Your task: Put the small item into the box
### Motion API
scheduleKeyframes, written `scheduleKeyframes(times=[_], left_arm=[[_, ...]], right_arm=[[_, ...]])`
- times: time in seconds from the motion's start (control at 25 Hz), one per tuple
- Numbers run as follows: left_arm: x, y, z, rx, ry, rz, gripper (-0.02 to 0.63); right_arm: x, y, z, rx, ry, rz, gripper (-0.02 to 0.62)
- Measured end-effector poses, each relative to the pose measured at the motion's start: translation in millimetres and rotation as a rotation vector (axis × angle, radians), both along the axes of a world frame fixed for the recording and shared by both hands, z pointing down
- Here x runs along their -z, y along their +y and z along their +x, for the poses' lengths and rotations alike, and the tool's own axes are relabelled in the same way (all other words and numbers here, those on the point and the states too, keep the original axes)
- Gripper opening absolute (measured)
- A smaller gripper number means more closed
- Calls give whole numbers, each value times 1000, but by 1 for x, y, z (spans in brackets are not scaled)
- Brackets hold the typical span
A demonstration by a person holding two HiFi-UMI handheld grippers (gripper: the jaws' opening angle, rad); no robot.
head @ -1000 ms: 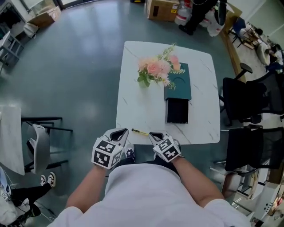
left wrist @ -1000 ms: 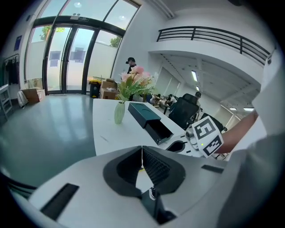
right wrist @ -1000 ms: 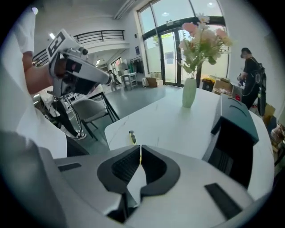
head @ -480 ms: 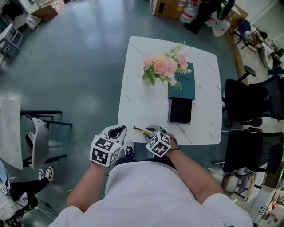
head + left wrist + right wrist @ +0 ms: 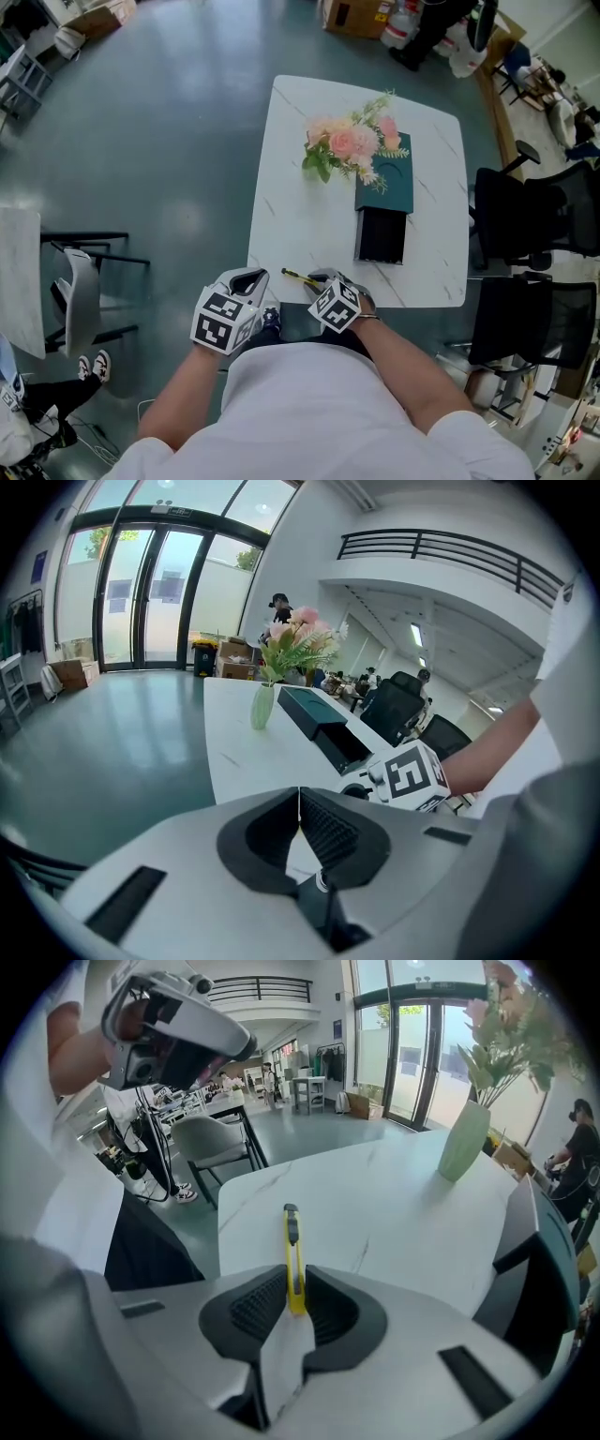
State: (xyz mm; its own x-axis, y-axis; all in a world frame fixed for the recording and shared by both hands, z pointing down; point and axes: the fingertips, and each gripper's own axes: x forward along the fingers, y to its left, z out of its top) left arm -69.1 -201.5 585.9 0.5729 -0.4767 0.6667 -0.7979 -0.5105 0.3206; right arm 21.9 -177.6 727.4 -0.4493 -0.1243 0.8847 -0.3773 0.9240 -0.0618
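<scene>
White marble-look desk [image 5: 309, 216] on a smooth grey-green floor [image 5: 169, 141], in a large bright hall with tall glass doors [image 5: 150, 592] at the far end. Cardboard boxes [image 5: 352, 19] on the floor beyond the desk's far edge, dark office chairs [image 5: 525, 216] just off its right side. On the far half of the desk, a vase of pink flowers [image 5: 352, 141]. To the right of it, a teal lid [image 5: 386, 183], and touching the lid's near end, the open black box [image 5: 380, 234]. Near the desk's near edge, well apart from the box, a yellow utility knife [image 5: 298, 277], lying flat on the bare top. Long axis roughly along that near edge, slanted a little. Dark end toward the left and slightly farther off, plain yellow end toward the right and nearer. Right tongs [image 5: 319, 279] tipped steeply down over that right end, just been closing, now pinched on it with a ribbed pad against each side. Rest of the knife sticking straight out ahead of the pads and resting on the desk. Left tongs [image 5: 251, 277] just off the near edge, left of the knife and not touching it, tips pressed together with nothing between them.
</scene>
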Motion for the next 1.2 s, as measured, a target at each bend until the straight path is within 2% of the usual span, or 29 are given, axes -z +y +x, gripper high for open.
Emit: scheduleKeyframes(times=[0.2, 0.56, 0.92, 1.2], left_arm=[[-2, 2, 1, -1, 1, -2, 17], [-1, 2, -1, -1, -3, 3, 17], [1, -5, 14, -40, -6, 13, 17], [6, -17, 38, -79, -11, 26, 17]], right_arm=[[2, -1, 3, -10, -1, -14, 64], [18, -3, 1, -14, -28, 20, 61], [48, -16, 7, -86, -85, 66, 61], [71, -39, 31, -154, -118, 123, 61]])
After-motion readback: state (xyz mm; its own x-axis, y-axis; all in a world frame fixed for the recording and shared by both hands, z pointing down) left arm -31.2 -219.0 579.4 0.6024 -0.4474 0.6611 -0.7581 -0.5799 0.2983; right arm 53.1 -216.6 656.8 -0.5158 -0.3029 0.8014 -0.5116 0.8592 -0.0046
